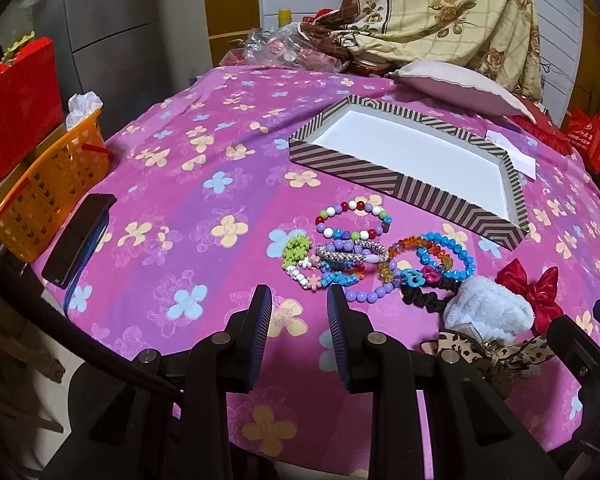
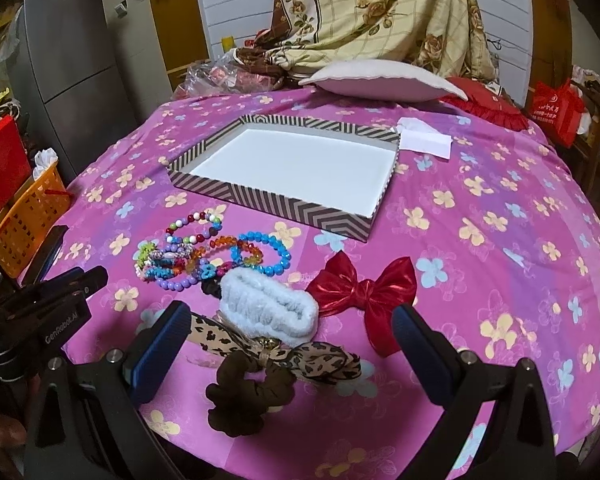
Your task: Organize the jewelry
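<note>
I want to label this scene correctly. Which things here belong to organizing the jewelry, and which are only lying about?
For the job:
- pile of colourful beaded bracelets
- empty striped cardboard tray with white inside
- red satin bow, fluffy white scrunchie, leopard-print bow on brown scrunchie

Lying about:
- orange plastic basket
- dark flat case
- pale cushion
- white paper slip
</note>
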Demonstrator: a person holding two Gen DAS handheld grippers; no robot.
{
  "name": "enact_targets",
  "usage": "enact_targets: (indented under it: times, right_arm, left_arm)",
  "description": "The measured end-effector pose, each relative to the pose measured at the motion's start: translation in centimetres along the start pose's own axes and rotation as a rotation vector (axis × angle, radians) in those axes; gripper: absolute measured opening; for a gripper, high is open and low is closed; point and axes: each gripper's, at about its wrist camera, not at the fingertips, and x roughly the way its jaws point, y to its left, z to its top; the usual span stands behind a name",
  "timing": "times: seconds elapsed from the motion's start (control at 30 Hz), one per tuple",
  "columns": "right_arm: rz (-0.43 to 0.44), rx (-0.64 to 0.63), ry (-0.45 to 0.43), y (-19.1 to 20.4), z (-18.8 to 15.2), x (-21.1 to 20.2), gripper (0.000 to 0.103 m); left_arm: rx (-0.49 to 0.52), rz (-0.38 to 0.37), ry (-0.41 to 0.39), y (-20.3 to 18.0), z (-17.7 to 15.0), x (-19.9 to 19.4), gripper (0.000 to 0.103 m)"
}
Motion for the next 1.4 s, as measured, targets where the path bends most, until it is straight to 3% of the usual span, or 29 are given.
enact_targets:
  times: [1.4]
  right_arm:
    - [-0.006,-0.024,0.039,0.37,-0.28,0.48,0.102]
  left_arm:
    - [0.0,-0.011,0.021,0.07,-0.15,0.16,0.025]
